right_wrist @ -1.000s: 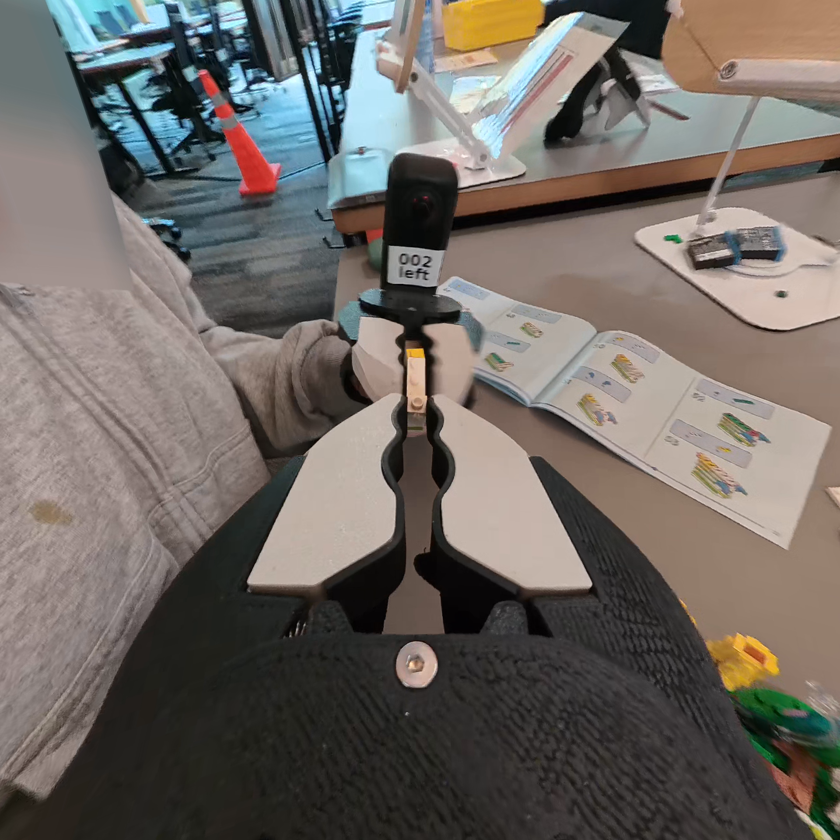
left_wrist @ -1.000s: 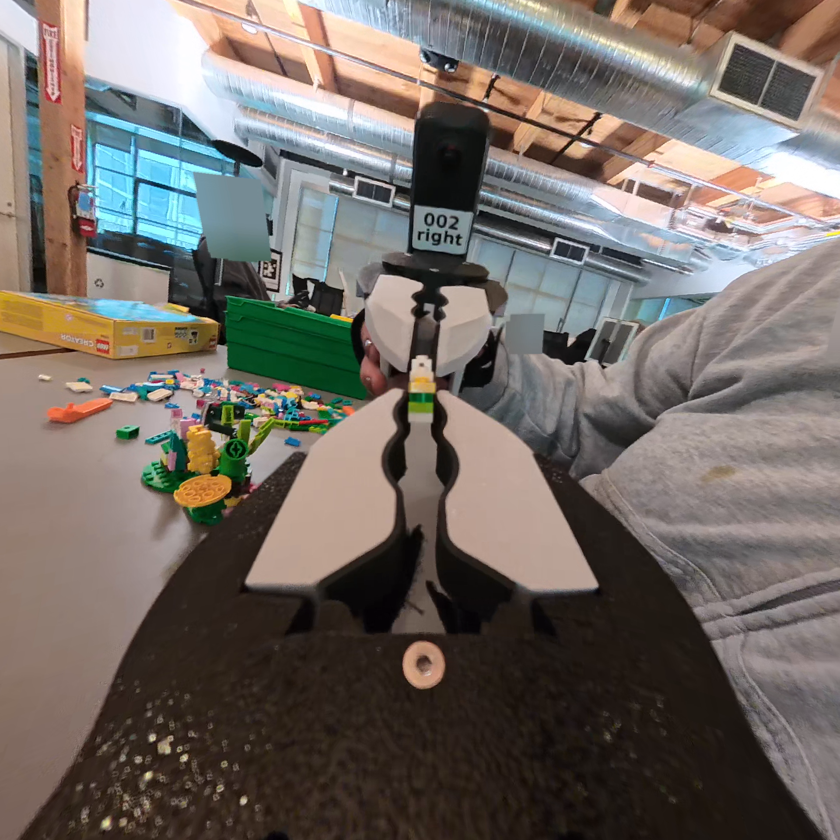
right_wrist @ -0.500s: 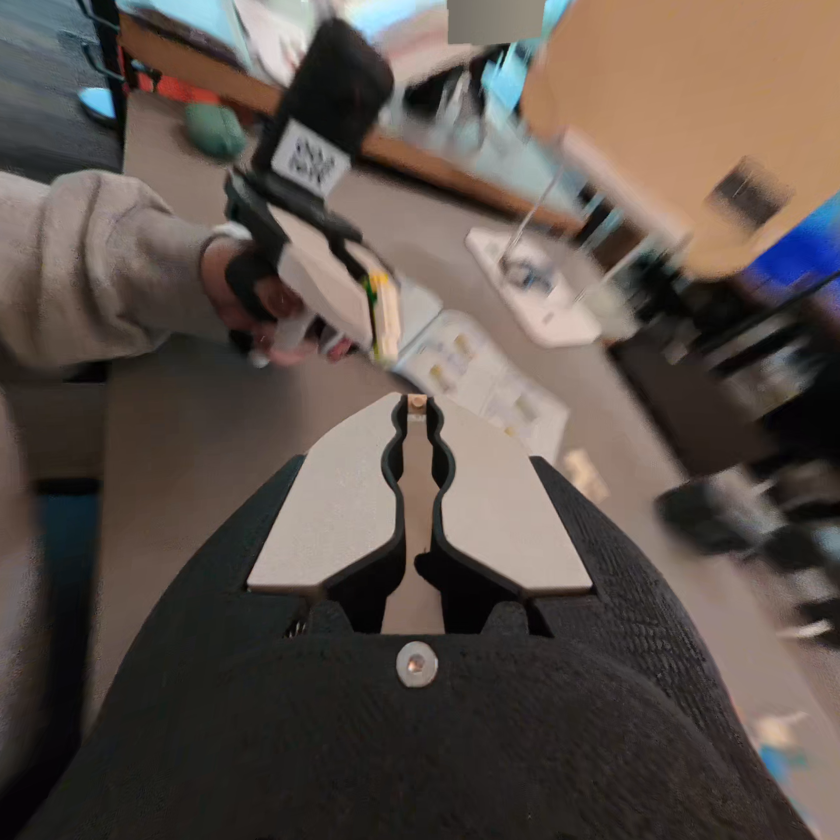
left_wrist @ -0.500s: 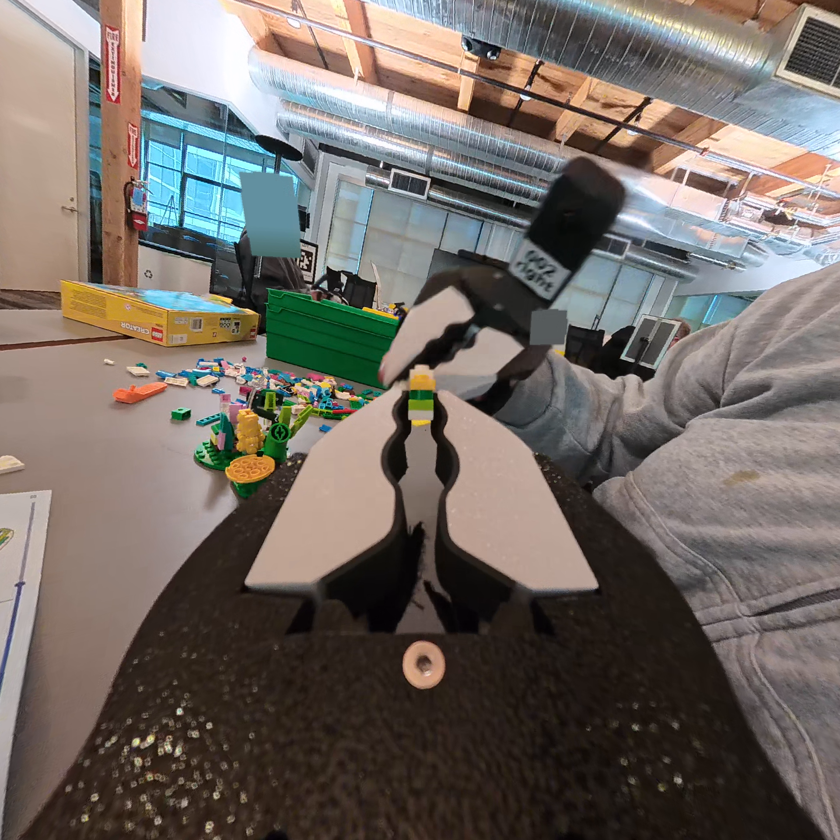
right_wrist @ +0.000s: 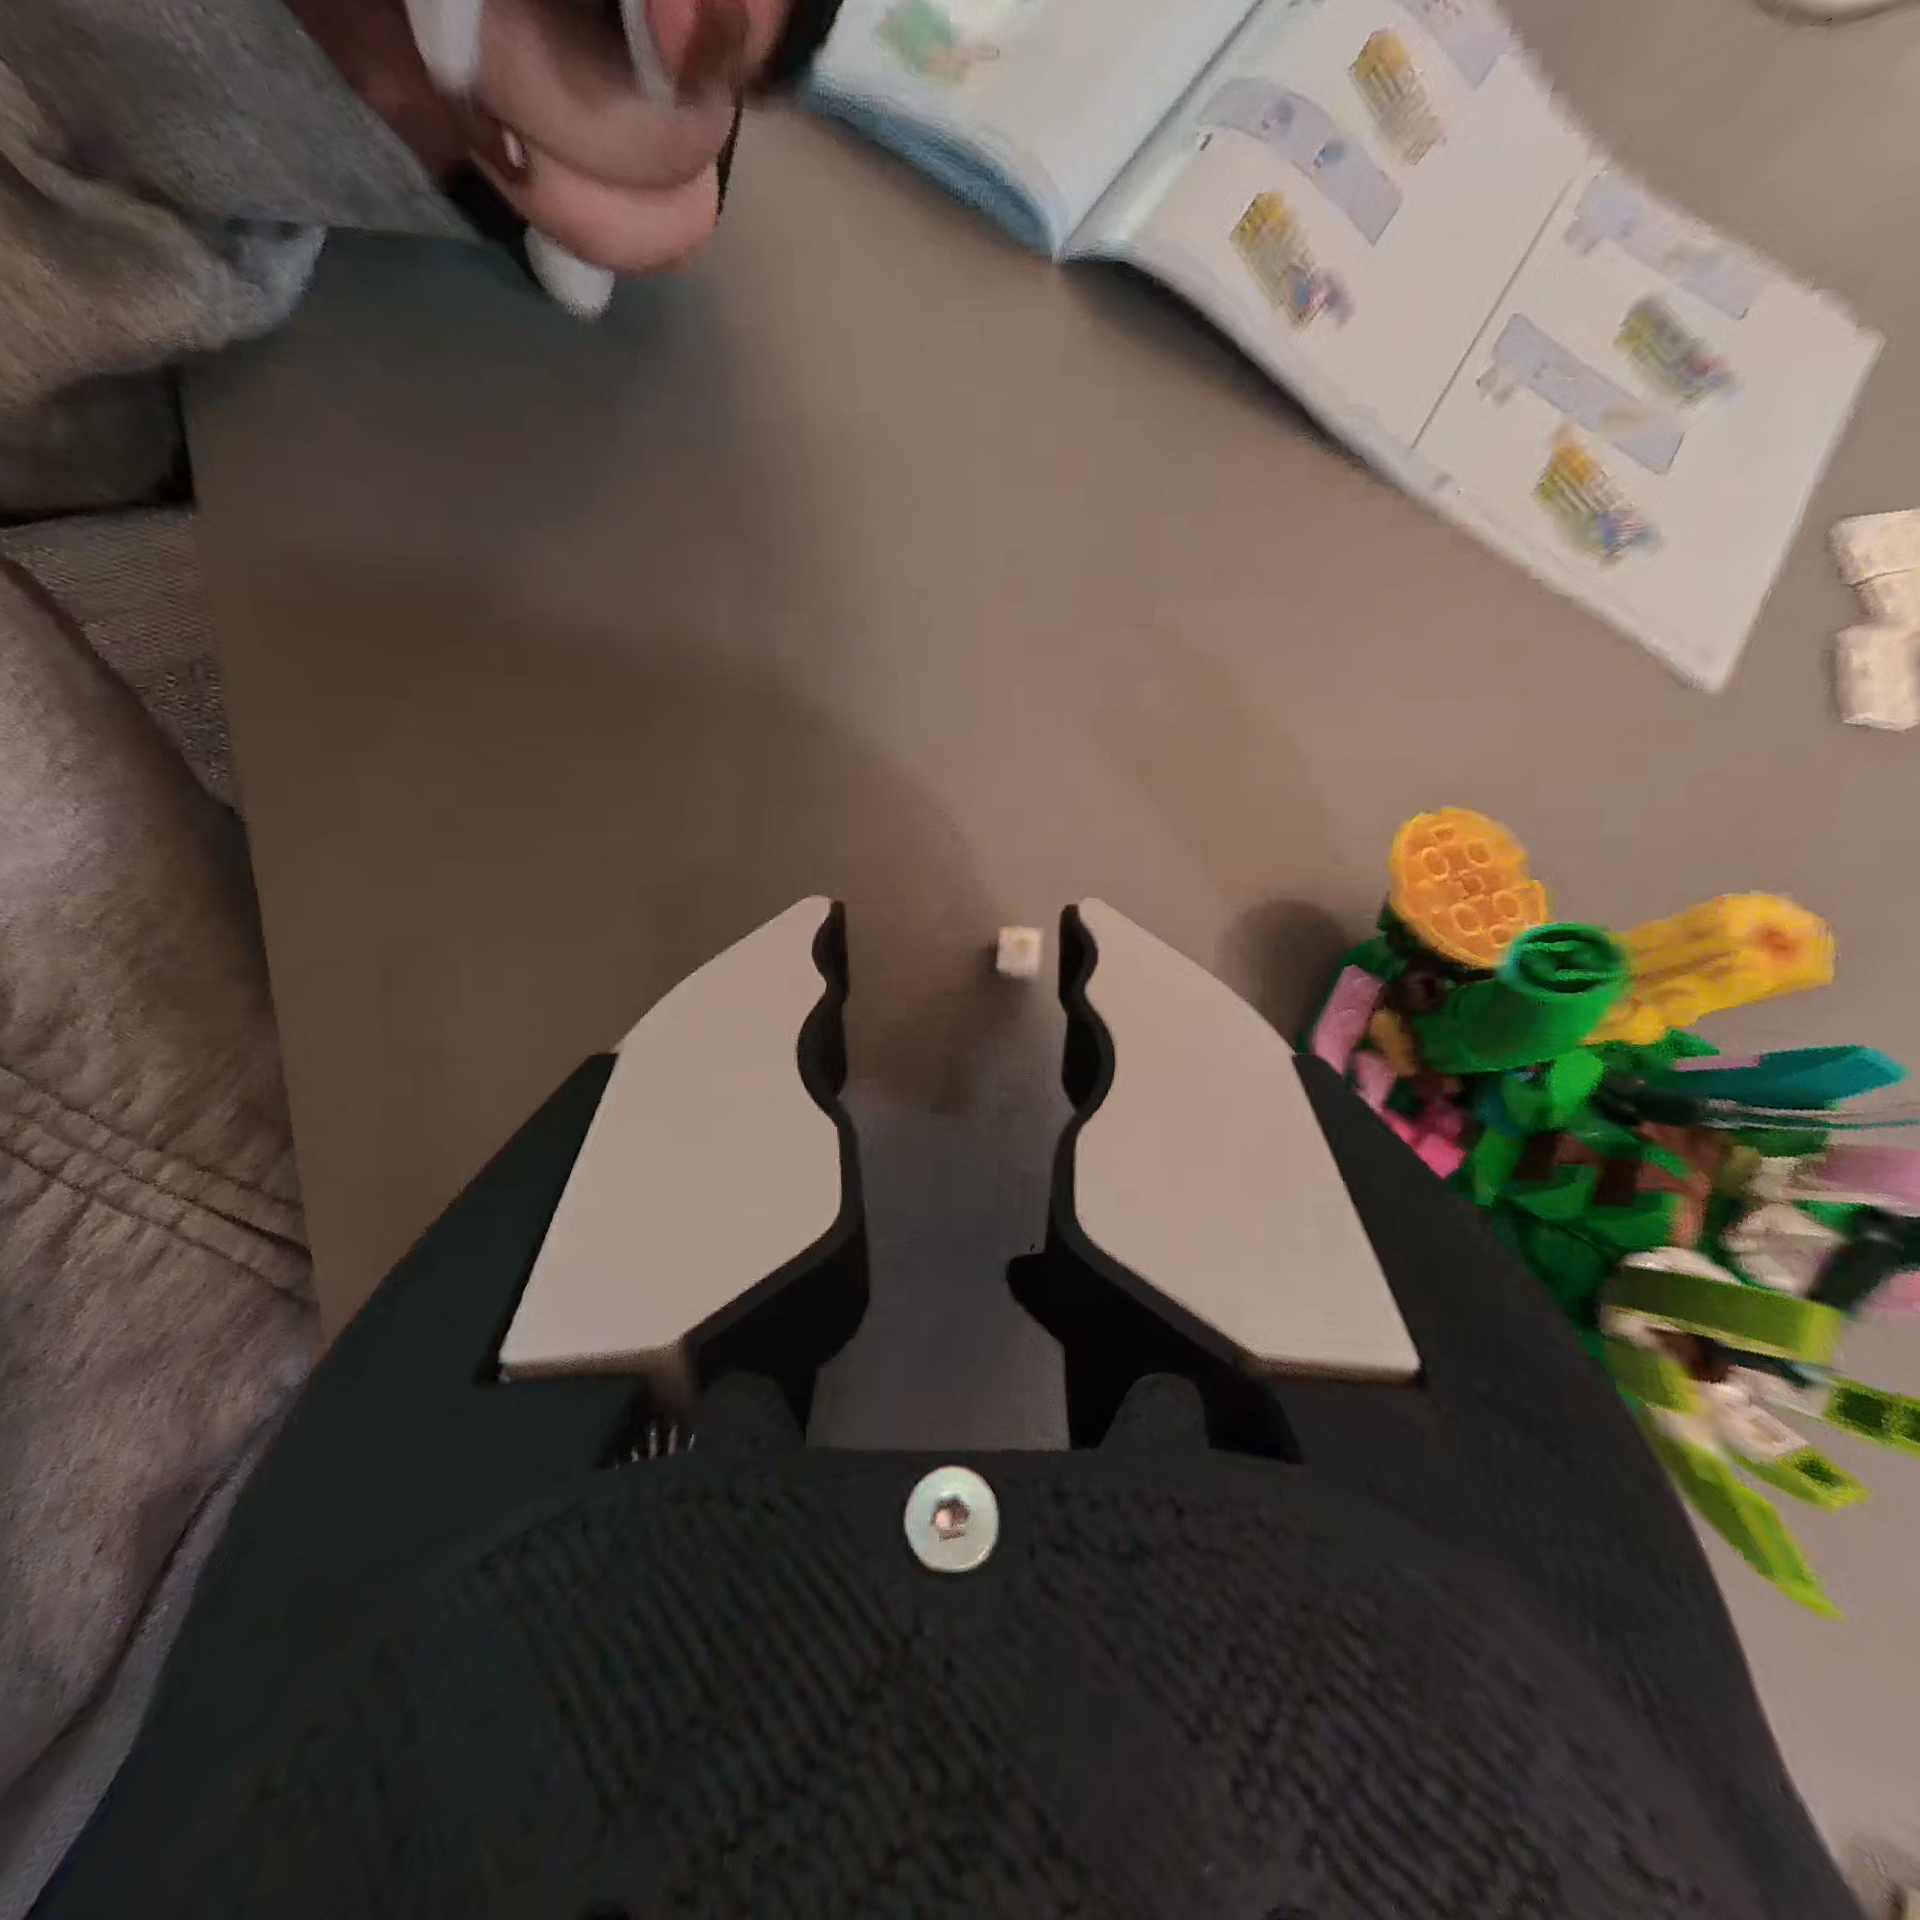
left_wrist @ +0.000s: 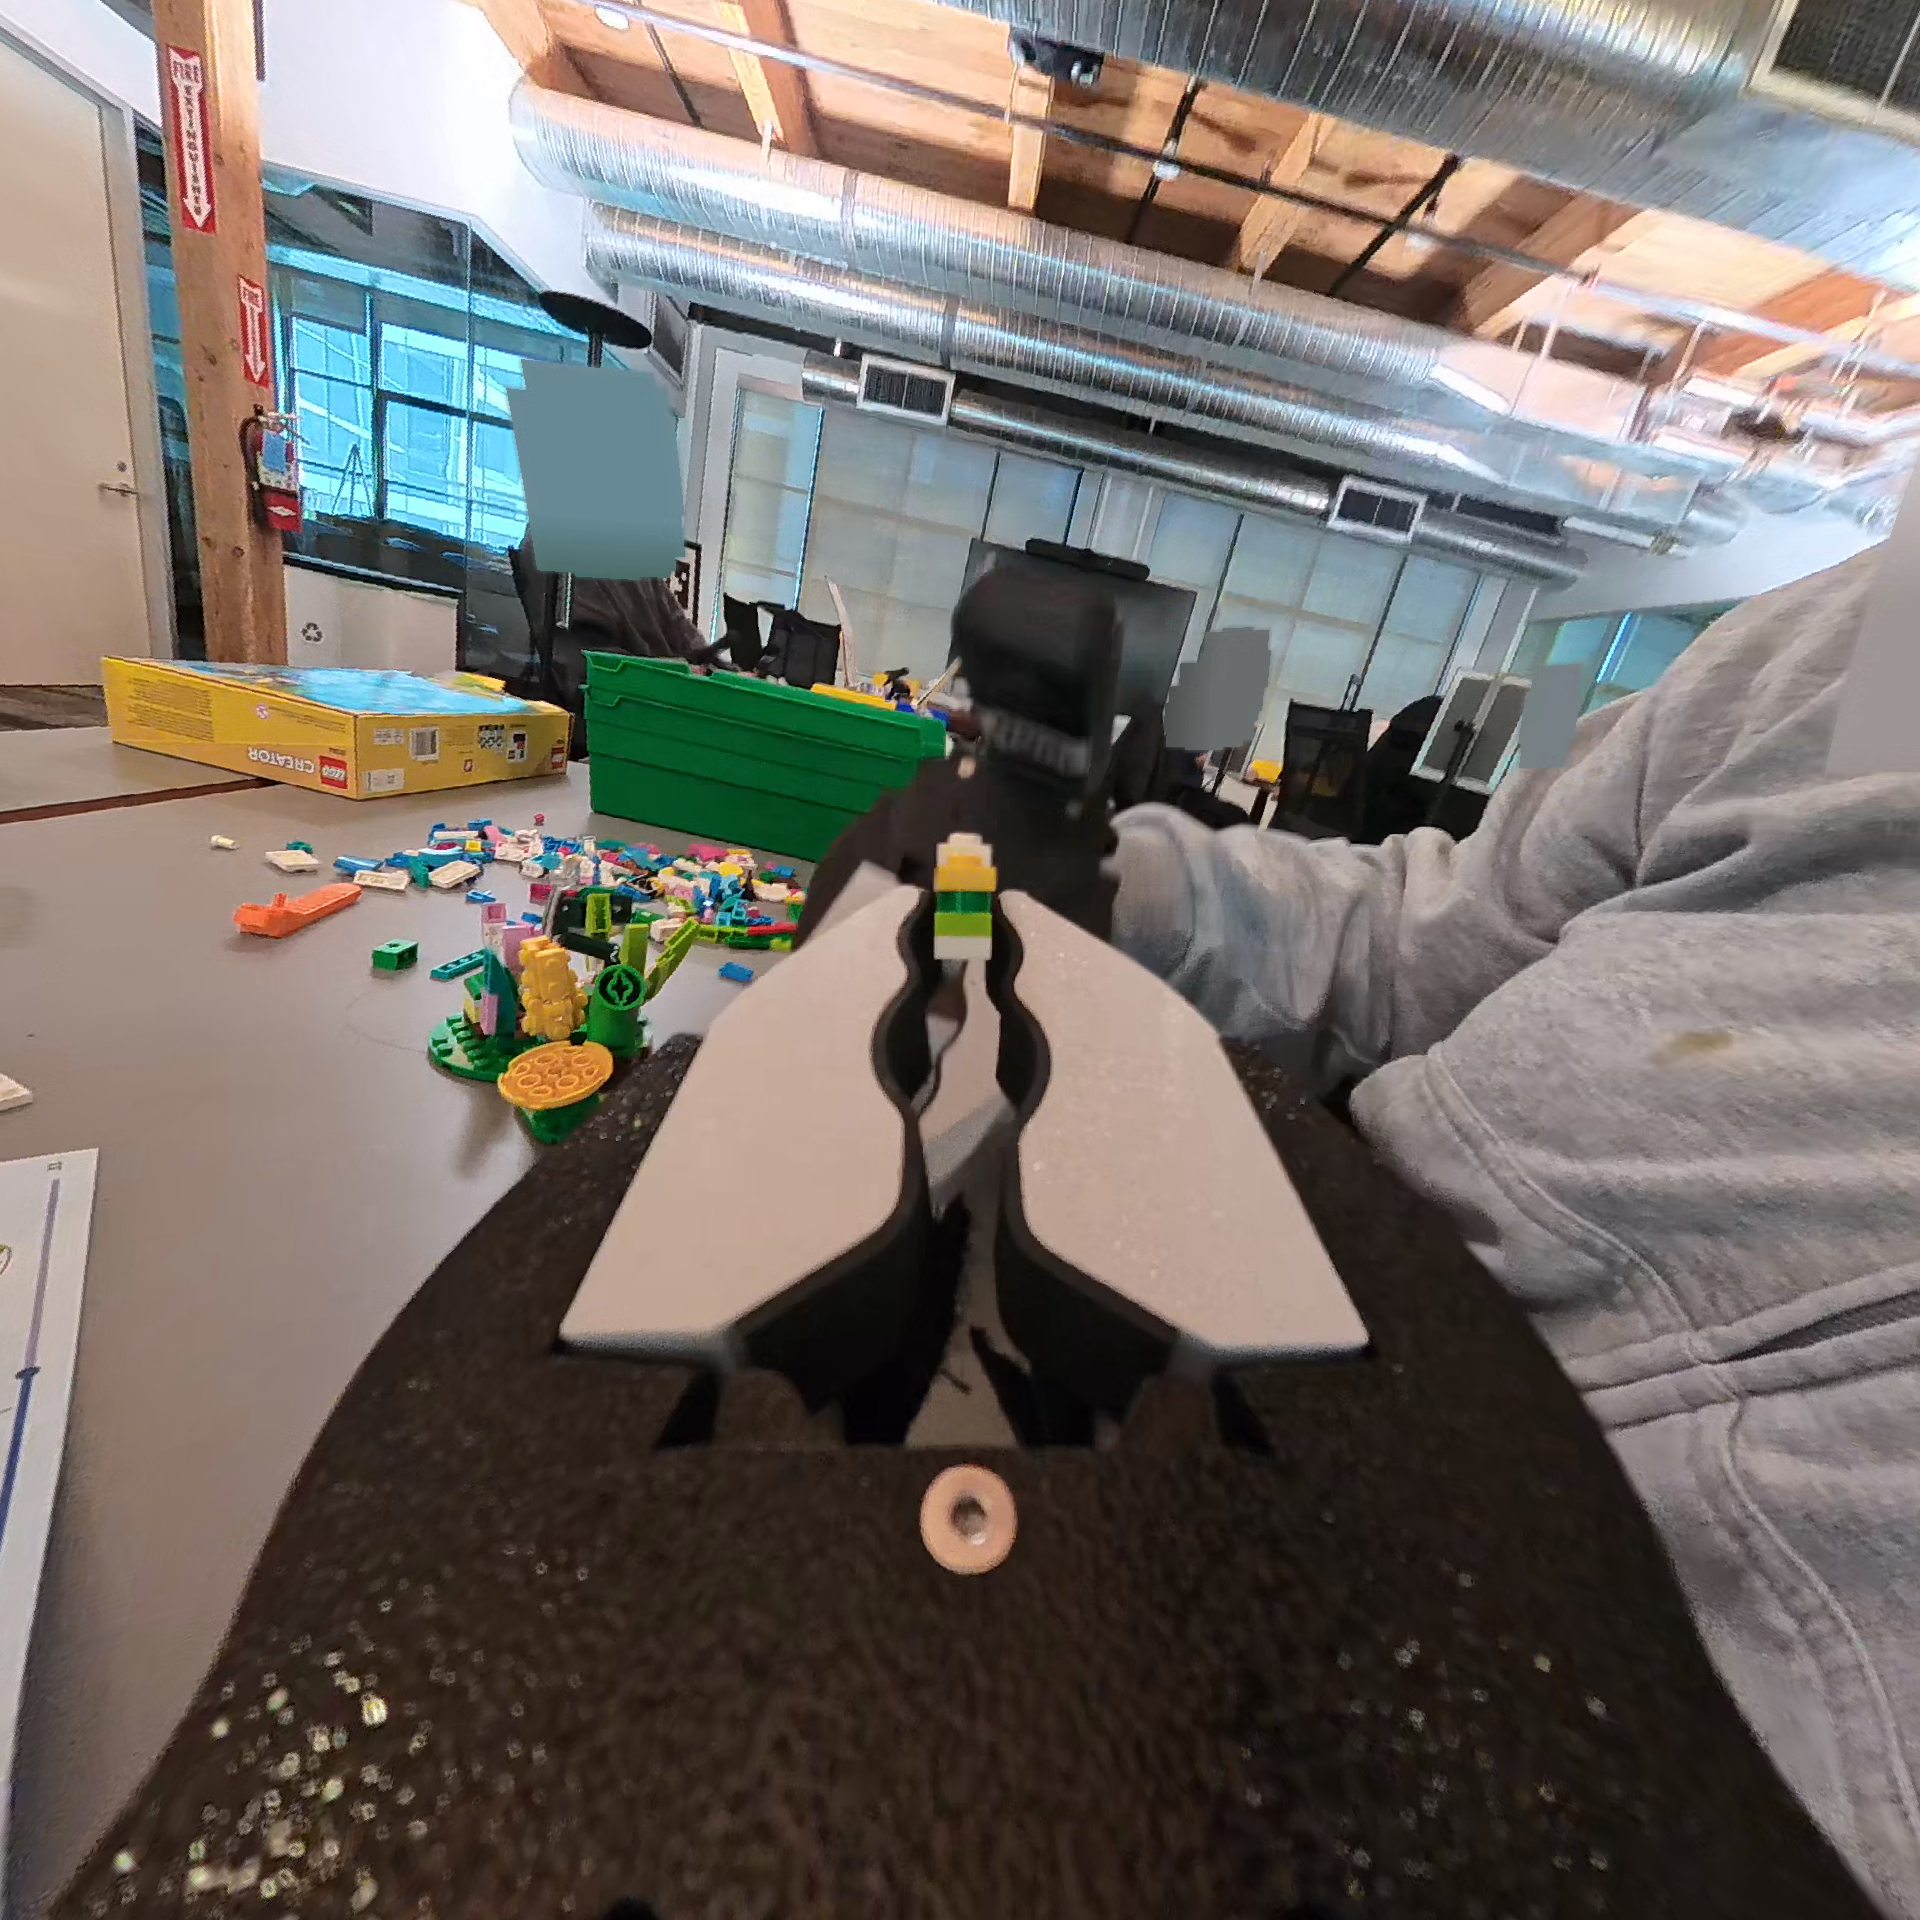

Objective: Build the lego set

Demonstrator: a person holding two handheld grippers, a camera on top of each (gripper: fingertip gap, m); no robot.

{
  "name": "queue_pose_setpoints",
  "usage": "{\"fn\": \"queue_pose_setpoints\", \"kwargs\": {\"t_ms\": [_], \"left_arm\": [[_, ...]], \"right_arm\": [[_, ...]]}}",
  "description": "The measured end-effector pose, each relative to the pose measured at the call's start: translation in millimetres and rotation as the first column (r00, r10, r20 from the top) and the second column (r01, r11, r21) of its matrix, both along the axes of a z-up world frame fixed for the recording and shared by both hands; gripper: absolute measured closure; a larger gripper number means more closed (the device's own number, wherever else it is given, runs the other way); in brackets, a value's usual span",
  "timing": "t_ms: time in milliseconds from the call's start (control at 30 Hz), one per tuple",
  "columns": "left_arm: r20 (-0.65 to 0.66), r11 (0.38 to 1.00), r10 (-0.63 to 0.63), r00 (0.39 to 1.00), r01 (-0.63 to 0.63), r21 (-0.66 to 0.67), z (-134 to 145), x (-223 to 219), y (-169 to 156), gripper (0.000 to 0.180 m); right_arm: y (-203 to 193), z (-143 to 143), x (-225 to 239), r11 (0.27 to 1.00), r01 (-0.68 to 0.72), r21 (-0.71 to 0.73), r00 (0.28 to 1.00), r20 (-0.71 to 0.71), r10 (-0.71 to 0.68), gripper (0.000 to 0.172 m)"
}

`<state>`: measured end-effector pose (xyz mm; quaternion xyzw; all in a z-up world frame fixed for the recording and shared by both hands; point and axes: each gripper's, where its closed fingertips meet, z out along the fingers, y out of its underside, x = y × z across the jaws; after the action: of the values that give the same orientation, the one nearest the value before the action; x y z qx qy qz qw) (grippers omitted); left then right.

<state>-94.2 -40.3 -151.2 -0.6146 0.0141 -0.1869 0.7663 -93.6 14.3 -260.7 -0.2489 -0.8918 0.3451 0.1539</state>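
- Left wrist view: the left gripper (left_wrist: 964, 914) pinches a small stack of bricks (left_wrist: 964, 902), white, yellow, two greens and white from the top down, with both fingertips pressed on its lower layers.
- The stack stands upright between the tips, its long axis running up and down in this view, its top end clear of the fingers and pointing away from the gripper's body.
- It is held in the air above the grey bench (left_wrist: 208, 1039). Beyond it on the left stand a small plant model (left_wrist: 540, 1008) with a round yellow piece, a scatter of loose bricks (left_wrist: 582, 873), a green bin (left_wrist: 748, 748) and a yellow box (left_wrist: 332, 727).
- The dark, blurred right gripper (left_wrist: 1029, 748) shows just behind the stack, with a grey sleeve (left_wrist: 1351, 935) leading to it.
- Right wrist view: the right gripper (right_wrist: 951, 940) is spread wide and grips nothing. A tiny white cube (right_wrist: 1017, 950) sits between the tips, nearer the right-hand one, and neither tip touches it.
- The view is too blurred to tell whether the cube lies on the bench.
- The cube has no long axis; its one visible stud faces the camera.
- The plant model (right_wrist: 1558, 1039) is close on the right, an open booklet (right_wrist: 1403, 291) lies farther off, and a hand (right_wrist: 592, 156) is at the top.
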Motion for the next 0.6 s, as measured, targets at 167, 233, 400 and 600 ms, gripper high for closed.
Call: {"fn": "queue_pose_setpoints", "kwargs": {"t_ms": [167,233,400,600], "left_arm": [[-0.131,0.992,0.019,0.991,-0.034,-0.118,-18.5,6.9,11.3,0.172],[-0.155,0.988,0.011,0.988,-0.034,-0.148,-23.8,9.7,14.9,0.172],[-0.202,0.981,-0.018,0.979,-0.022,-0.192,-31.2,16.0,17.1,0.172],[-0.222,0.974,-0.026,0.975,-0.025,-0.223,-36.1,16.6,17.6,0.172]], "right_arm": [[-20.7,83.5,-5.5,0.967,-0.062,-0.248,0.991,-0.132,0.030,0.147],[-29.8,92.1,-2.5,0.968,-0.104,-0.230,0.989,-0.129,0.075,0.147],[-51.0,89.2,5.1,0.956,-0.198,-0.215,0.979,-0.100,0.180,0.154],[-55.1,85.5,7.4,0.960,-0.232,-0.159,0.970,-0.110,0.217,0.165]]}}
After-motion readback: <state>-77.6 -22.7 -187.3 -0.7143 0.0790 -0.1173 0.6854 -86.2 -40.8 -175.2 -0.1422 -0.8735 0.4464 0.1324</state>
